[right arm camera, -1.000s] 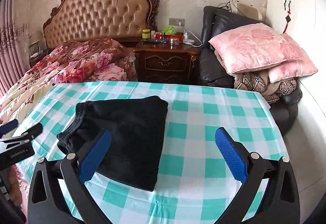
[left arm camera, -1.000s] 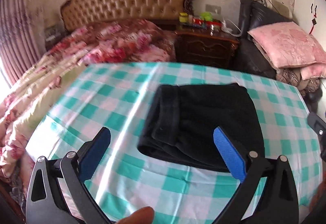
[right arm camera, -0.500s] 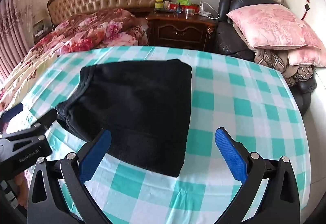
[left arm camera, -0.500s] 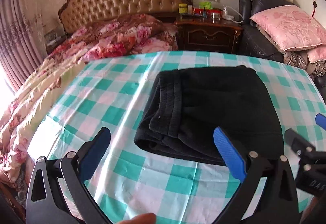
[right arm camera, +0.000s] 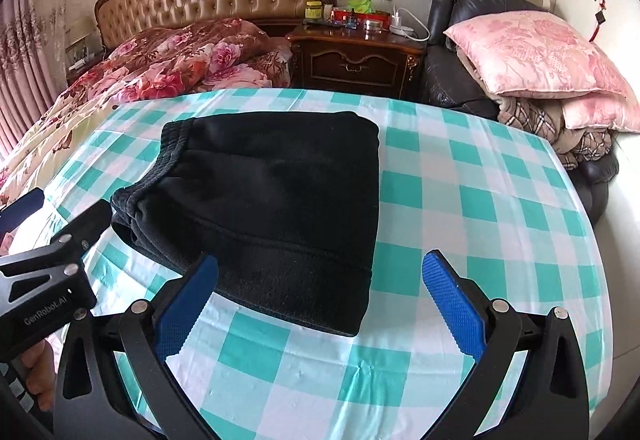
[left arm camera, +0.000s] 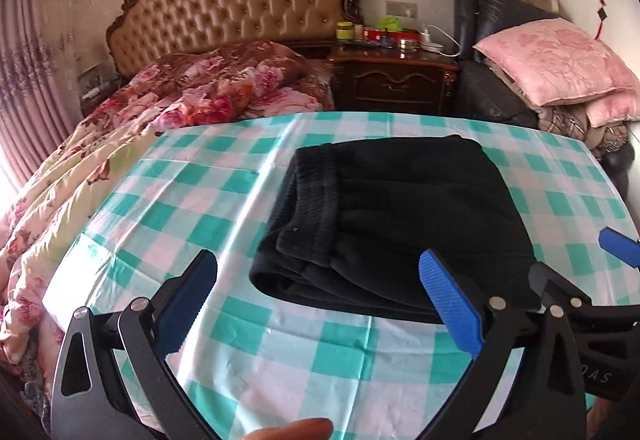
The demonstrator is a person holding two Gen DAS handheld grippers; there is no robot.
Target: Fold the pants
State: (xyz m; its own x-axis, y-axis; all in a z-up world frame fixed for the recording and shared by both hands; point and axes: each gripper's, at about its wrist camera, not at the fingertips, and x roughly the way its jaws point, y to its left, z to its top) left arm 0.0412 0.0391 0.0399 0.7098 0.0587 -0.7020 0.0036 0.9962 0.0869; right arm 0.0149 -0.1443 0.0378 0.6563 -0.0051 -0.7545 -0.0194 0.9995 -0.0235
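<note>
Black pants (left arm camera: pixel 400 224) lie folded into a thick square on the table with the teal and white checked cloth (left arm camera: pixel 192 184); their ribbed waistband faces left. In the right wrist view the same pants (right arm camera: pixel 272 200) fill the table's middle. My left gripper (left arm camera: pixel 316 296) is open and empty, hovering just before the pants' near left corner. My right gripper (right arm camera: pixel 316 300) is open and empty too, above the near right edge of the fold. The right gripper's body (left arm camera: pixel 592 320) shows at the right of the left wrist view.
A bed with a floral quilt (left arm camera: pixel 168 104) and a tufted headboard stands behind and left of the table. A dark nightstand (right arm camera: pixel 356 60) with small items and a black armchair piled with pink pillows (right arm camera: pixel 540 56) stand behind. A fingertip (left arm camera: pixel 296 430) shows at the bottom.
Both grippers stay open. The left one has shifted so the right gripper's body enters its view at right. The right one has moved closer over the pants.
</note>
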